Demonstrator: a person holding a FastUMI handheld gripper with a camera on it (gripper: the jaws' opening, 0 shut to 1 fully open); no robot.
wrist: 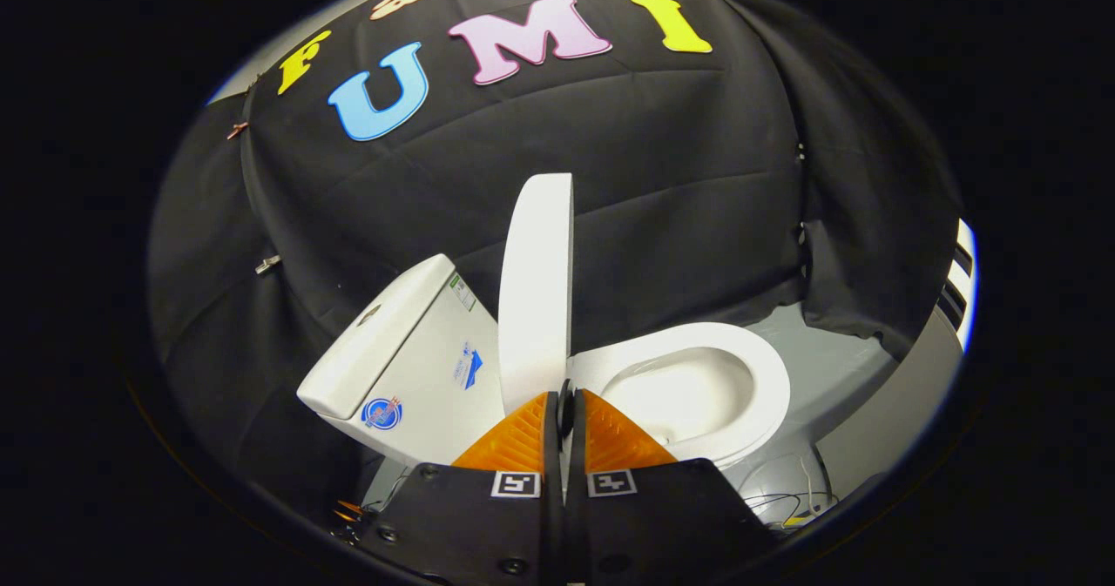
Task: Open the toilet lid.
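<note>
One view, from the camera riding on the gripper:

Toilet lid: the white toilet lid (536, 294) stands raised, nearly upright and seen almost edge-on, its lower end just beyond the fingertips.

Hand-held gripper: the hand-held gripper (564, 407) has its two fingers pressed together, with only a thin dark slit between them. The tips sit right at the foot of the lid, but whether they touch it I cannot tell; nothing is visibly pinched between them.

Seat and bowl: the white seat (740, 351) lies down over the open bowl (679, 394), ahead of the fingers and to their right.

Tank: the white tank (409, 368) stands to the left of the lid, tilted in this view, with a few stickers on its side and a button on its top.

Floor: a pale grey floor (836, 377) shows past the bowl on the right, and some thin cables (788, 499) lie near the foot of the toilet.

Backdrop: the black cloth wall (662, 194) hangs behind everything, reaching down to the floor.
</note>
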